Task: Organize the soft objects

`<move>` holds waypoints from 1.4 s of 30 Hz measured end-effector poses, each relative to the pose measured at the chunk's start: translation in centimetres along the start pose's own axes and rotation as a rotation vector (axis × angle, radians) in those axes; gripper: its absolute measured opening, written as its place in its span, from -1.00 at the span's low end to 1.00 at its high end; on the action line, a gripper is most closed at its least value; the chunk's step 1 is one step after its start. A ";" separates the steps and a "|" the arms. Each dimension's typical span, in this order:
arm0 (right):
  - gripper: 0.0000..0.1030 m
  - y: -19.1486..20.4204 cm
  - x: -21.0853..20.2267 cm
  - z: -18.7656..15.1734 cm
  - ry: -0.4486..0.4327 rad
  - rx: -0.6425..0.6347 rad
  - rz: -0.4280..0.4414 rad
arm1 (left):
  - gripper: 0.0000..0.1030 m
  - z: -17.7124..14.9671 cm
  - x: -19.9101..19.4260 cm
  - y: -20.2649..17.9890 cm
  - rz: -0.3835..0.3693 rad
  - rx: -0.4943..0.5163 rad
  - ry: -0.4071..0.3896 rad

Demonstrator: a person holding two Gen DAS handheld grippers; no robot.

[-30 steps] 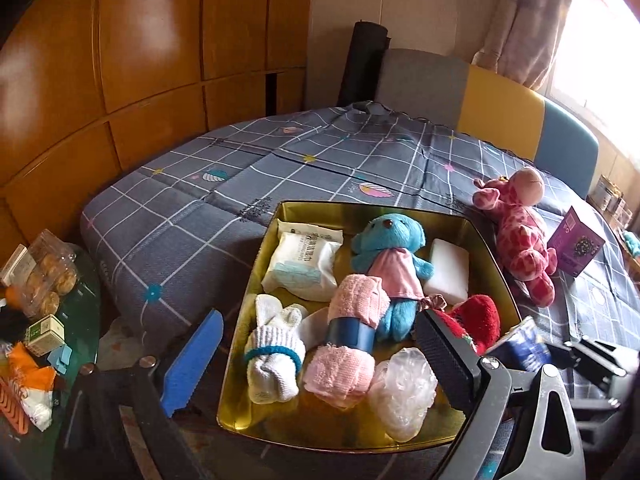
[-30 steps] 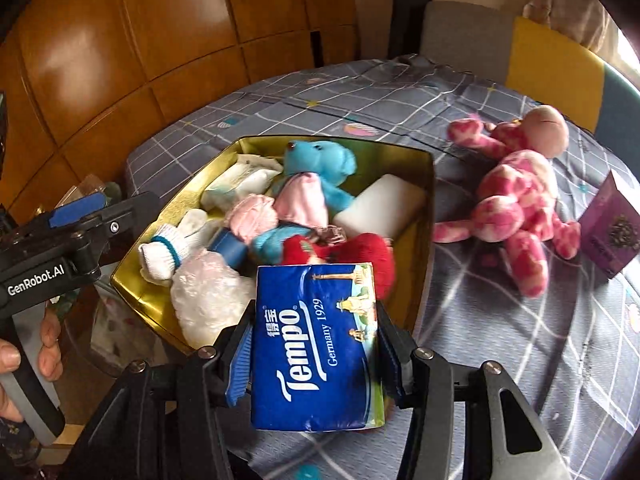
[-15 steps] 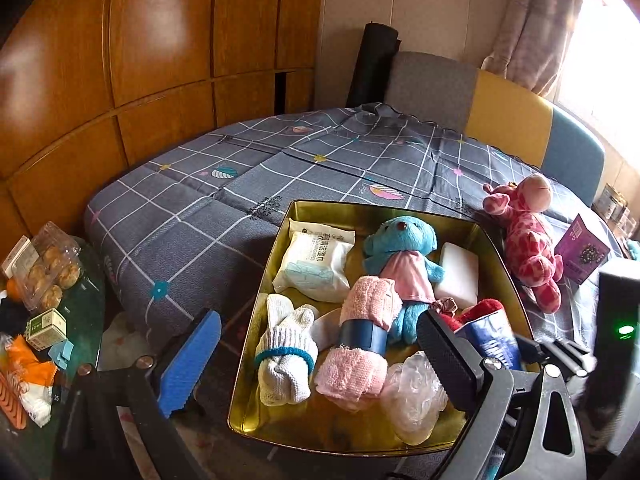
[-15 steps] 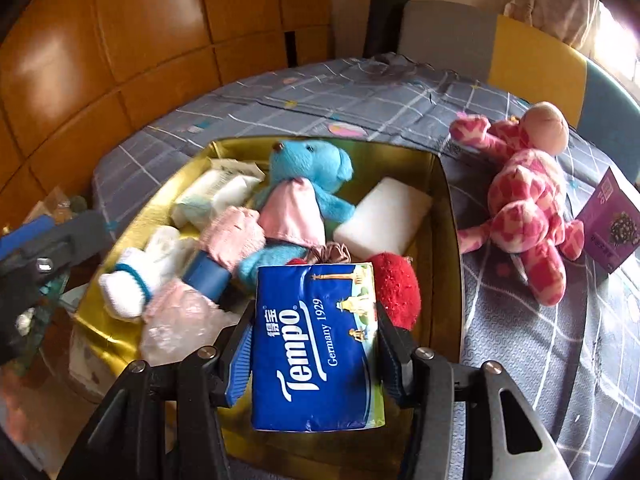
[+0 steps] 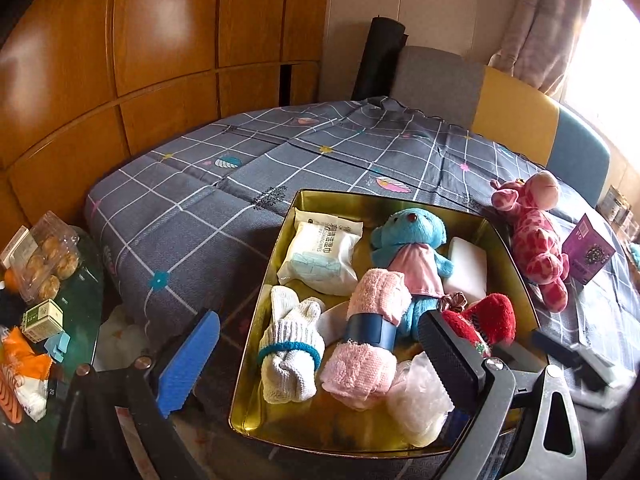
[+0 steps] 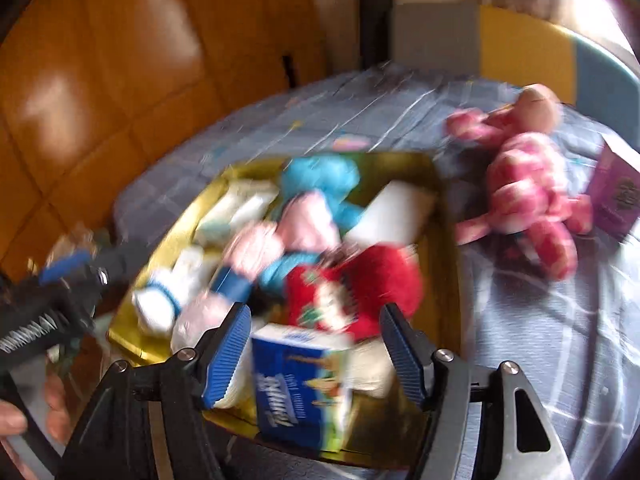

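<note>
A blue Tempo tissue pack (image 6: 304,384) sits tilted at the near end of the gold tin (image 6: 448,280), between the jaws of my right gripper (image 6: 312,312). The jaws are opening and the pads stand clear of the pack. The right wrist view is blurred. The tin also holds a blue bear (image 5: 408,236), a red plush (image 5: 488,316), a pink towel roll (image 5: 372,340), white socks (image 5: 288,344), a wipes pack (image 5: 320,256) and a white sponge (image 5: 466,264). My left gripper (image 5: 320,320) hangs open over the tin's near left corner, holding nothing.
A pink spotted giraffe (image 5: 536,248) and a purple box (image 5: 588,248) lie on the grey checked bedcover (image 5: 200,208) right of the tin. A side table (image 5: 80,312) with snacks stands at the left. Wooden panels and a headboard lie behind.
The right gripper's jaws have spread and let go of the tissue pack, which has tipped down into the tin's near end. The left gripper has hardly moved.
</note>
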State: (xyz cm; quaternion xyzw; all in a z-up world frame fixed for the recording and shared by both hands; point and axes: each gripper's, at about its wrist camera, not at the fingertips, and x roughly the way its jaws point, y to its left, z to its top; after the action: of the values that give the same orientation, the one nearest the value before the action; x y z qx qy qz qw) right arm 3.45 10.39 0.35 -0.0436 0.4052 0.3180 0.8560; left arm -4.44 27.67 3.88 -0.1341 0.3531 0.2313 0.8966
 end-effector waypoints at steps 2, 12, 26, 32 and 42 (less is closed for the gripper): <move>0.32 -1.7 -1.1 0.5 -0.036 0.064 -0.049 | 0.96 -0.1 0.0 -0.2 -0.004 0.004 0.001; 0.32 -4.5 -1.6 0.0 -0.029 0.142 -0.197 | 0.99 -0.5 -1.2 -1.7 -0.009 0.039 -0.010; 0.32 -2.0 -3.3 -1.7 -0.082 0.060 -0.264 | 0.99 -0.9 -3.6 -3.1 -0.030 0.043 -0.061; 0.32 -2.6 -3.9 -2.2 -0.093 0.089 -0.286 | 0.99 -1.2 -3.7 -3.6 -0.011 0.056 -0.068; 0.32 -3.2 -4.2 -2.4 -0.103 0.102 -0.303 | 0.99 -1.5 -3.2 -3.7 0.015 0.057 -0.051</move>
State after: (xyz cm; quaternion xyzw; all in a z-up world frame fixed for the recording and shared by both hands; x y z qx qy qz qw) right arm 1.73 4.96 1.23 -0.0445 0.3651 0.1662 0.9149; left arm -5.48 22.82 5.30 -0.0999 0.3375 0.2310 0.9071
